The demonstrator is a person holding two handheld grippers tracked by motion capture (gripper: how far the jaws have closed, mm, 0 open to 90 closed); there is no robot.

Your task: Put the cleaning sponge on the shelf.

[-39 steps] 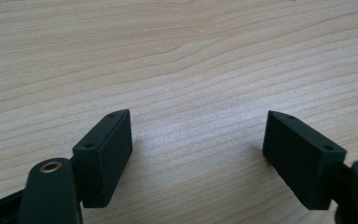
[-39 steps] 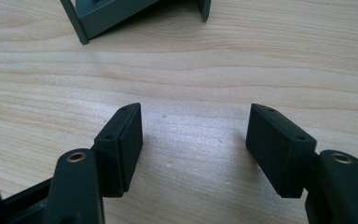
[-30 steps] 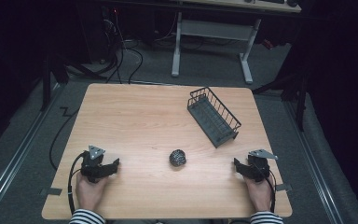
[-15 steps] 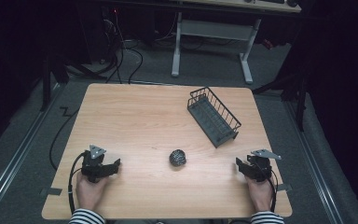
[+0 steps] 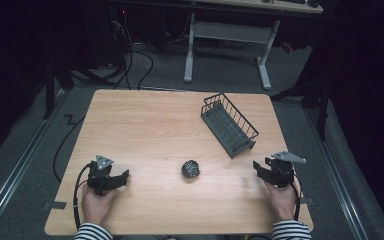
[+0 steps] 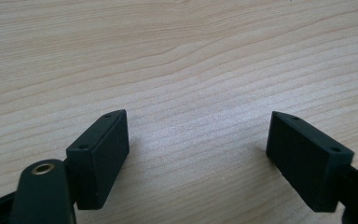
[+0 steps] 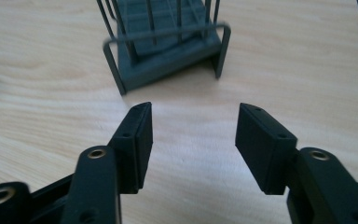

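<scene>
A dark, knobbly ball [image 5: 190, 169] lies on the wooden table [image 5: 145, 125], near the front middle. My left gripper [image 5: 121, 178] rests at the front left, pointing right toward the ball, open [image 6: 198, 116] over bare wood. My right gripper [image 5: 259, 168] hovers at the front right, open [image 7: 195, 109]; its jaws have just been opening slightly, with nothing between them. Ahead of it stands the near end of a dark wire basket [image 7: 168, 60], empty as far as I can see, set diagonally at the table's back right [image 5: 228, 124].
A person's hands with striped sleeves [image 5: 92, 231] come in from the table's front edge. Cables [image 5: 75, 190] trail from the grippers. Beyond the table stand a white desk frame [image 5: 225, 35] and floor cables in the dark.
My right gripper has lifted a little off the table. The left gripper, ball and basket have stayed where they were.
</scene>
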